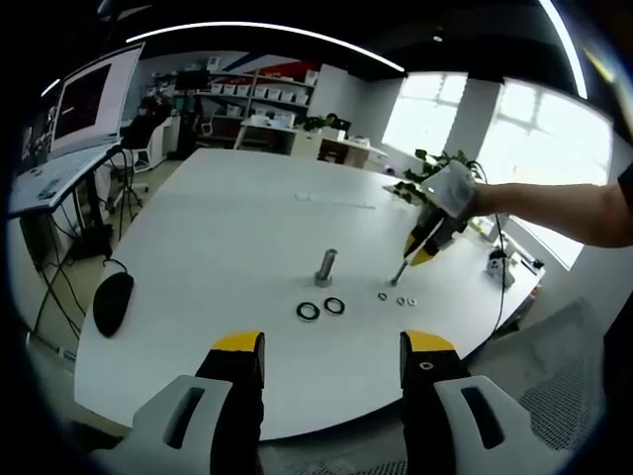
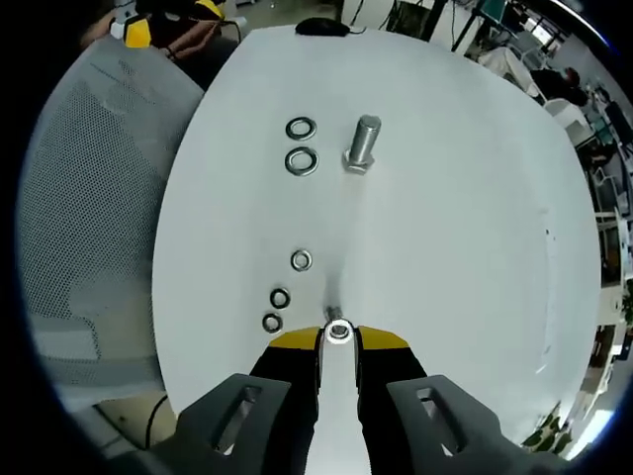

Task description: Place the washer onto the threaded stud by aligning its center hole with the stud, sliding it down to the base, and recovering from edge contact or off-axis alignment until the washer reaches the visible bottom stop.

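The right tongs were clenched on a washer at the counter, ready for lifting toward the threaded stud far ahead; the left tongs hung released, keeping clear.

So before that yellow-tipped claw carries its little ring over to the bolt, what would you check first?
1. Washer held between the right gripper's tips: ok, the jaws are closed on it.
2. Held washer level, hole facing up: cannot tell, it is partly hidden by the tips.
3. Threaded stud standing upright on the table: ok.
4. Stud free of any washer already: ok, none on it.
5. Path to the stud: ok by the direct line; the three loose washers lie just beside it.
6. Left gripper out of the way: ok, open and back at the table's near edge.
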`<control>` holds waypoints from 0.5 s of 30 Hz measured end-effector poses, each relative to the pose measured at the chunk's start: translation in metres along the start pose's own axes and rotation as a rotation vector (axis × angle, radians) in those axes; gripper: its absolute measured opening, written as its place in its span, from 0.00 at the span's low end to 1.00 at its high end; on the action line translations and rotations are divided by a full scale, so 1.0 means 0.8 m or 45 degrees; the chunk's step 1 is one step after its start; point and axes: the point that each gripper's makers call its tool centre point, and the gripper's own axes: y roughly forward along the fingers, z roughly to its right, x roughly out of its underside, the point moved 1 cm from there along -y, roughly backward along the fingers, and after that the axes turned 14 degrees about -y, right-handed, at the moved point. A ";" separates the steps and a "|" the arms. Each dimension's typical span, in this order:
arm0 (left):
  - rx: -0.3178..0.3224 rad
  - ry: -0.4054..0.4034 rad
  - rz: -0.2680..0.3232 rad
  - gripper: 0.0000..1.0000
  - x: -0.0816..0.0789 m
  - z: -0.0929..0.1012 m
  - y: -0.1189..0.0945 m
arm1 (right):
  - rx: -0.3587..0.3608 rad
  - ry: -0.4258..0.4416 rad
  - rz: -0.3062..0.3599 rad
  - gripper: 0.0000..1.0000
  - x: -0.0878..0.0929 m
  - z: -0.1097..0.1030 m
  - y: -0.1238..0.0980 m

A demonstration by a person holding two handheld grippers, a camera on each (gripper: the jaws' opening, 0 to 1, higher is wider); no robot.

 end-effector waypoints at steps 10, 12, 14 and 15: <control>0.001 -0.010 0.008 0.54 -0.001 0.000 -0.001 | -0.026 0.012 -0.025 0.13 0.005 -0.001 0.018; 0.002 -0.009 0.009 0.54 -0.001 0.000 -0.001 | -0.036 0.008 -0.035 0.13 0.005 -0.004 0.020; 0.002 -0.007 0.006 0.54 -0.001 0.000 0.000 | -0.043 0.007 -0.036 0.13 0.007 -0.004 0.022; 0.002 -0.007 0.004 0.54 -0.001 0.000 0.000 | -0.046 0.007 -0.035 0.13 0.007 -0.004 0.022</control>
